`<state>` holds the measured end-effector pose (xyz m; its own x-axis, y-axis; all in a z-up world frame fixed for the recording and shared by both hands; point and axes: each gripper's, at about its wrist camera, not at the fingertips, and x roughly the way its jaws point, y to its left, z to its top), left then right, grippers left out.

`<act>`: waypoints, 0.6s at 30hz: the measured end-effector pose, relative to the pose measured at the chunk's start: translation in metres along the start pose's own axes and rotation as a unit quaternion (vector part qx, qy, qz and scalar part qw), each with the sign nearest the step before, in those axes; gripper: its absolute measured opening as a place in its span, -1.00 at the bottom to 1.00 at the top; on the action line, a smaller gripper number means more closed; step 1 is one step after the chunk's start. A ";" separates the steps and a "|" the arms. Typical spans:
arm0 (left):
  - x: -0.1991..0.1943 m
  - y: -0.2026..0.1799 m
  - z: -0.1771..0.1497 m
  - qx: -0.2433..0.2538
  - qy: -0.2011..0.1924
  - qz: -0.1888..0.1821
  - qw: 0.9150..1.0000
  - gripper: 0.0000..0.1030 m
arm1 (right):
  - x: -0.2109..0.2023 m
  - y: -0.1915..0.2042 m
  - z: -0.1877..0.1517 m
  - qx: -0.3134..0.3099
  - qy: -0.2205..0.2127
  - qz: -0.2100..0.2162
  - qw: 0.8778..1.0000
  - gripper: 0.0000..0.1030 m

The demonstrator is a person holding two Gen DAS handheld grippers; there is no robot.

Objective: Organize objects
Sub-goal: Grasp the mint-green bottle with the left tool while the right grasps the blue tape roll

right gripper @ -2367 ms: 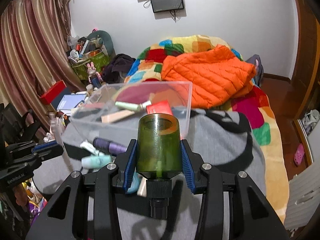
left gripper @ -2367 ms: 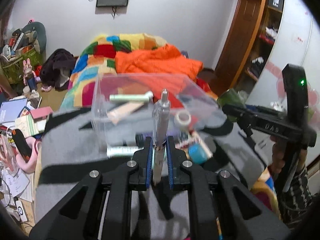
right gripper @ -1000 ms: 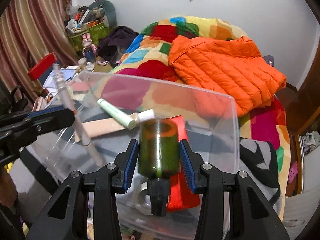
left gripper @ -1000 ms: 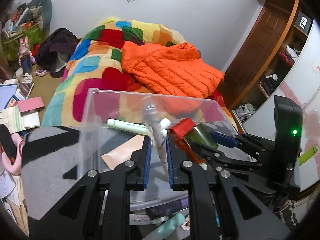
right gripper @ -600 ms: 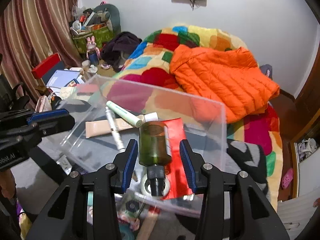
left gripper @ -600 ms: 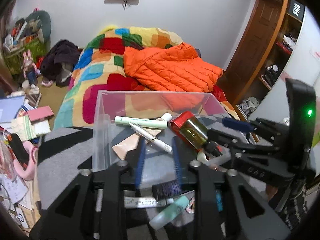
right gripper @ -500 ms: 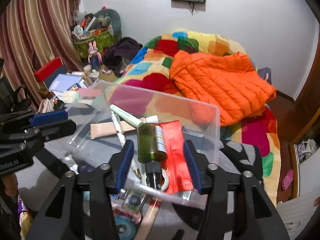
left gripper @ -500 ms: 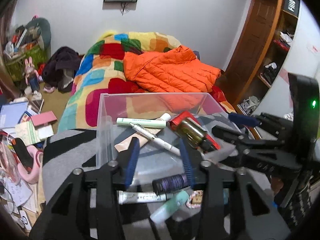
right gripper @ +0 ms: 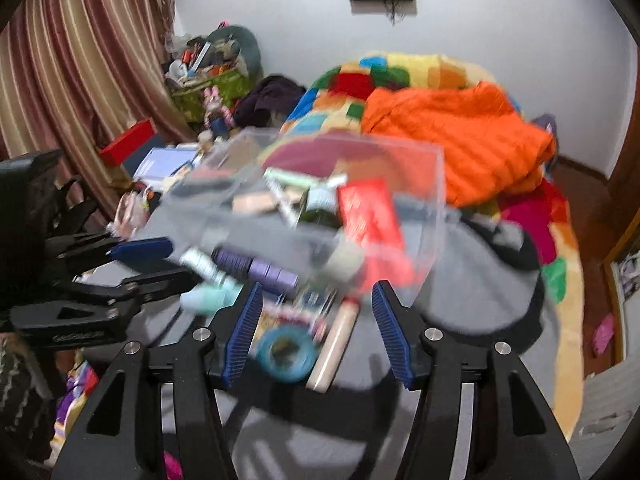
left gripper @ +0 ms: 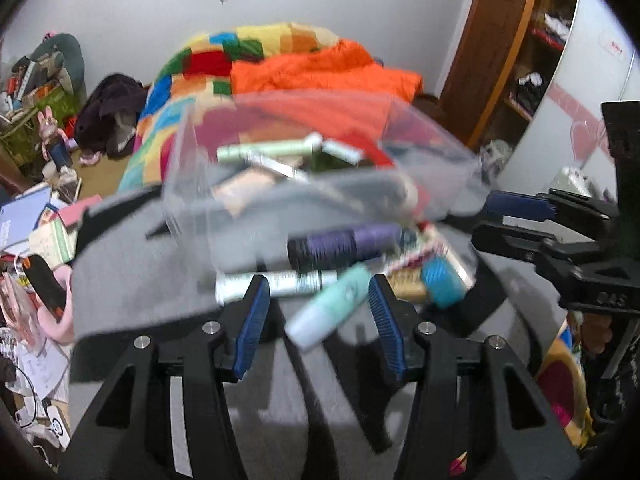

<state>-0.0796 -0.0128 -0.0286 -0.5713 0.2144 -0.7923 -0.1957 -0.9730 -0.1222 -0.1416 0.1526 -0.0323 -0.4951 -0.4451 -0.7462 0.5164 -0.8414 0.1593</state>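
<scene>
Left wrist view: left gripper [left gripper: 316,322] empty, jaws just opened to a medium gap over a pale mint tube [left gripper: 330,306]. Clear plastic box [left gripper: 192,184] on the grey-covered worktop [left gripper: 132,280] already holding tubes and a pen; purple ribbed cylinder [left gripper: 344,242] still outside.

Right wrist view: right gripper [right gripper: 316,334] likewise just opened, empty, above a blue tape roll [right gripper: 285,354]. Green bottle [right gripper: 320,216] and red packet [right gripper: 370,212] inside. Sorting partly done.

A lived-in home bedroom: a bed [right gripper: 460,92] with patchwork quilt, striped curtains [right gripper: 72,80], a wooden wardrobe [left gripper: 516,52].
</scene>
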 end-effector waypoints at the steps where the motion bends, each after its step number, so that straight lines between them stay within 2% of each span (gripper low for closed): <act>1: 0.007 0.000 -0.004 0.000 0.012 0.000 1.000 0.00 | 0.003 0.001 -0.005 0.000 0.008 0.005 1.000 0.03; 4: 0.021 0.000 -0.010 -0.003 0.033 -0.001 0.999 0.00 | 0.018 0.006 -0.017 -0.006 0.032 0.011 0.999 0.03; 8: 0.034 0.001 -0.010 -0.010 0.042 -0.003 0.999 -0.02 | 0.030 0.007 -0.020 -0.011 0.039 0.015 0.999 0.03; 10: 0.034 0.000 -0.010 -0.011 0.038 -0.011 0.999 -0.24 | 0.034 0.008 -0.020 -0.011 0.042 0.017 0.999 0.03; 12: 0.031 -0.002 -0.011 -0.010 0.038 -0.018 0.999 -0.37 | 0.038 0.005 -0.019 -0.007 0.043 0.020 0.999 0.03; 14: 0.027 -0.003 -0.015 -0.010 0.035 -0.023 0.999 -0.52 | 0.038 0.001 -0.019 0.000 0.040 0.026 0.999 -0.03; 15: 0.025 -0.004 -0.018 -0.009 0.036 -0.025 0.999 -0.68 | 0.038 0.000 -0.019 0.003 0.038 0.029 0.999 -0.10; 18: 0.017 -0.009 -0.028 0.001 0.032 -0.014 0.999 -0.74 | 0.036 -0.001 -0.019 0.007 0.036 0.040 0.999 -0.24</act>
<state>-0.0648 -0.0029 -0.0576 -0.5134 0.2349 -0.8254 -0.2119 -0.9667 -0.1433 -0.1466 0.1430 -0.0716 -0.4009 -0.4888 -0.7748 0.5430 -0.8080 0.2287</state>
